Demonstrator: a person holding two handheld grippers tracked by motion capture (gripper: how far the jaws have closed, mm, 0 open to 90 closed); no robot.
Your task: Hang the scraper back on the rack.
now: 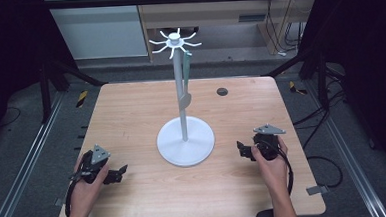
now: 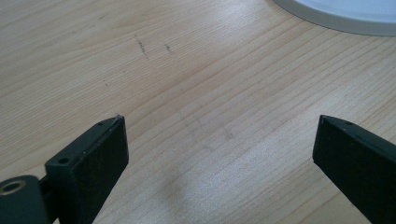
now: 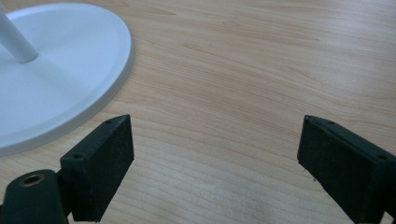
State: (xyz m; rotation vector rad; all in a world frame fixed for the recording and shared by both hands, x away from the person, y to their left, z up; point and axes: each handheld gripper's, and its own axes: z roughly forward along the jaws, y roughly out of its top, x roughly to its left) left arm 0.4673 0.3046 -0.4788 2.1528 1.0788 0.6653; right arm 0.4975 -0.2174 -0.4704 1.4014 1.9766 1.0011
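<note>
Two units observed in the high view: left hand-held gripper [image 1: 115, 174] and right hand-held gripper [image 1: 243, 150] rest on the bench [image 1: 131, 116], flanking a white stand [image 1: 185, 139] with a utensil [image 1: 185, 81] hanging. Left gripper view: jaws wide, nothing between. Right gripper view: jaws wide, stand base just beside.

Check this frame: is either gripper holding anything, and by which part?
Nothing is held. The left gripper and right gripper both have jaws spread wide over bare table, beside the white stand.
</note>
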